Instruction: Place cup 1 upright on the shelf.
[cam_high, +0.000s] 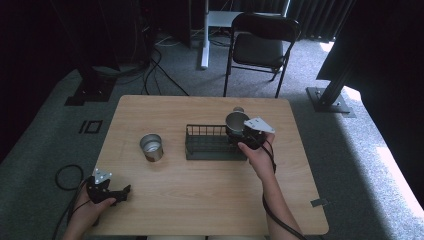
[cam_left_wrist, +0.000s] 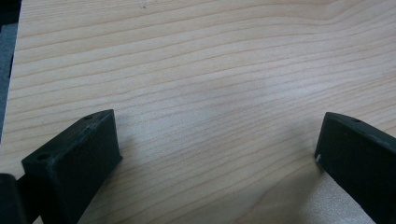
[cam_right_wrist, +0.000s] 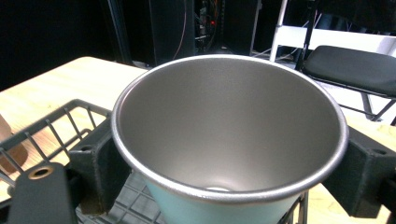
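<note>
One metal cup (cam_right_wrist: 229, 135) clamped in right gripper (cam_high: 245, 134) at 3 o'clock end of wire basket (cam_high: 210, 149), probably light, rigid, slick-walled, so best pinched across body just under rolled rim; left gripper (cam_high: 121, 195) open, idle at table's (cam_high: 200, 200) 8 o'clock.

The cup's (cam_right_wrist: 229, 140) base is cut off below, its inner bottom hidden by the near rim.
</note>
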